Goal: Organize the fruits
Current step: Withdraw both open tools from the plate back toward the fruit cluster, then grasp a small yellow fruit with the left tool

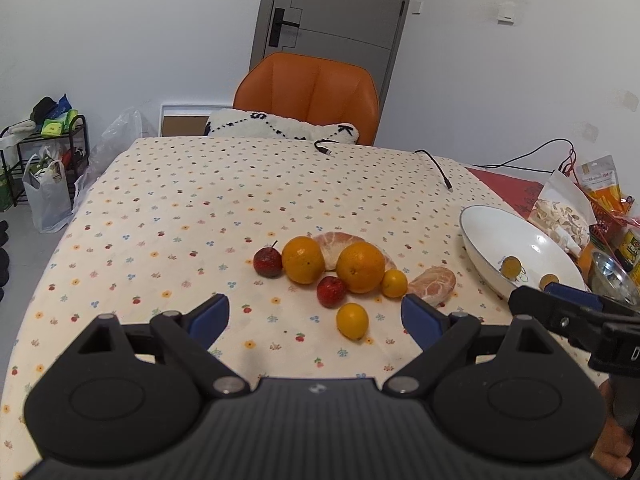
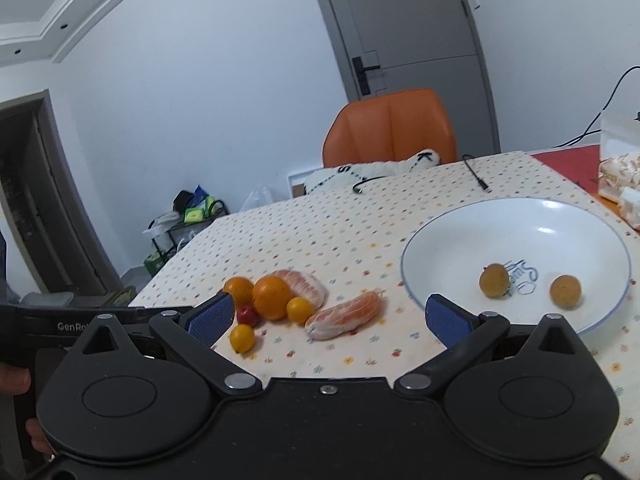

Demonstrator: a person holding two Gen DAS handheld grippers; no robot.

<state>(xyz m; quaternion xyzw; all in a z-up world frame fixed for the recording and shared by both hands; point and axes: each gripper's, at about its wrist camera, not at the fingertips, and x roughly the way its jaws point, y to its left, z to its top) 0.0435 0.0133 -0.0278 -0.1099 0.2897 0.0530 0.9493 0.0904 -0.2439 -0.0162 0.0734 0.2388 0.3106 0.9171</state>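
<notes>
Now the fruits sit in a little pile near the middle of the left wrist picture, on the dotted tablecloth (image 1: 160, 208). There are two big oranges (image 1: 303, 259), two small red fruits (image 1: 331, 291), two small yellow fruits (image 1: 352, 321) and two peeled pieces of a pale citrus fruit (image 1: 434, 284). The white bowl (image 1: 476, 220) is at the right side of that picture, well apart from the pile, and two small brownish fruits (image 2: 494, 280) already lie in it. The left gripper (image 1: 316, 316) has its blue fingers spread wide with nothing in them, and the nearest yellow fruit shows between them, a bit ahead. The right gripper (image 2: 330, 316) is also spread wide and holds nothing; in its own picture one peeled piece lies just ahead between its fingers, and the bowl is at the right. It looks like the job is only started, and this step is reaching for the next fruit. Next, one gripper needs to go down around a fruit, close softly, then carry it to the bowl. The round fruits may roll, so the squeeze should be gentle and straight.
</notes>
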